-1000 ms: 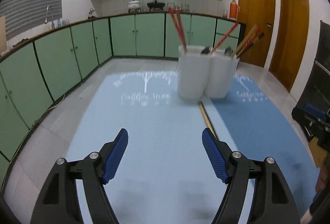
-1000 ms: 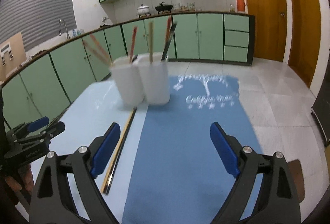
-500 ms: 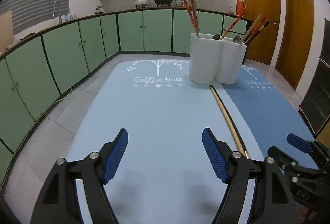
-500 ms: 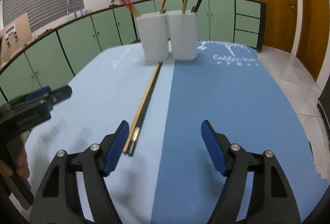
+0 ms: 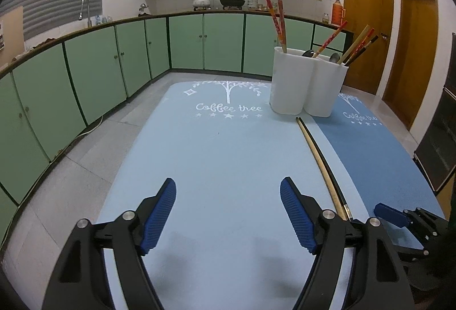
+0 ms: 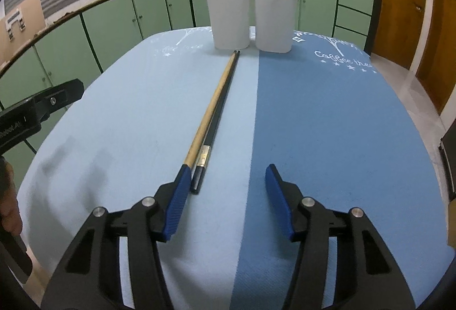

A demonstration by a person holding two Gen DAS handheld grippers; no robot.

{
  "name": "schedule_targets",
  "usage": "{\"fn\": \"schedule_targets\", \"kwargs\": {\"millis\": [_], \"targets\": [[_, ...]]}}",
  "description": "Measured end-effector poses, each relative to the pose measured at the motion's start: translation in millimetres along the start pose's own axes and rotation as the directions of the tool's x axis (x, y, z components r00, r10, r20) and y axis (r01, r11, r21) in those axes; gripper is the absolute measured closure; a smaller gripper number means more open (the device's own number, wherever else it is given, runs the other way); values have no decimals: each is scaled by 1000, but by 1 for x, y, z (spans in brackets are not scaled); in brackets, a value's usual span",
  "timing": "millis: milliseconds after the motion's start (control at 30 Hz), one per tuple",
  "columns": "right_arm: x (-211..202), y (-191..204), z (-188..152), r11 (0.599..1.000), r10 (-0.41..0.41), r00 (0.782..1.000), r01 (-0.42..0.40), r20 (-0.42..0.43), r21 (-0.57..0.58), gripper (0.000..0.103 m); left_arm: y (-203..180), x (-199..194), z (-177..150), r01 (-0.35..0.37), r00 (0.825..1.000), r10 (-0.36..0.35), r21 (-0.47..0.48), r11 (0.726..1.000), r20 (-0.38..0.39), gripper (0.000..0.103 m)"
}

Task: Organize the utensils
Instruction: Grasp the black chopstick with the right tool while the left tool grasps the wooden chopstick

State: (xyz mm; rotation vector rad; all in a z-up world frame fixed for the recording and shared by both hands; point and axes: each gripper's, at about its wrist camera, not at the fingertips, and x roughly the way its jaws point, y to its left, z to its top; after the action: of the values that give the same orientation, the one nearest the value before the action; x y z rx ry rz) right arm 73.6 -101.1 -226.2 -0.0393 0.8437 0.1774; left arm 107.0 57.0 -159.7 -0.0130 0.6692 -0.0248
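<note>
A pale wooden chopstick and a black chopstick lie side by side on the table, along the seam of two blue mats. Their far tips reach a white two-compartment holder that holds several chopsticks and spoons. My right gripper hovers low over their near ends with its jaws closing. The black end lies just inside the left finger, the wooden end is hidden behind it, and the pads press on nothing. My left gripper stands open over the light mat, left of the chopsticks.
The light blue mat and the darker blue mat cover the tabletop. Green kitchen cabinets run along the back and left, and wooden doors stand at the right. A hand holds the left gripper at the table's left edge.
My right gripper has dropped and come in over the chopsticks' near ends, and its jaws have narrowed. In the left wrist view the right gripper has come in at lower right.
</note>
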Motion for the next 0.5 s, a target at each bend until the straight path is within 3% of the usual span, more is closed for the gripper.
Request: {"fn": "schedule_targets", "kwargs": {"millis": [167,500], "targets": [[0,-6,0,999,-41,999,41,2,1,55,0,1,0,5,1000,-5,-8,1000,-4,28],[-8,-15,-5,998,32,999,-33,20,48,56,-3,2,-3,13,1000,-13,-11,1000,-12,28]]}}
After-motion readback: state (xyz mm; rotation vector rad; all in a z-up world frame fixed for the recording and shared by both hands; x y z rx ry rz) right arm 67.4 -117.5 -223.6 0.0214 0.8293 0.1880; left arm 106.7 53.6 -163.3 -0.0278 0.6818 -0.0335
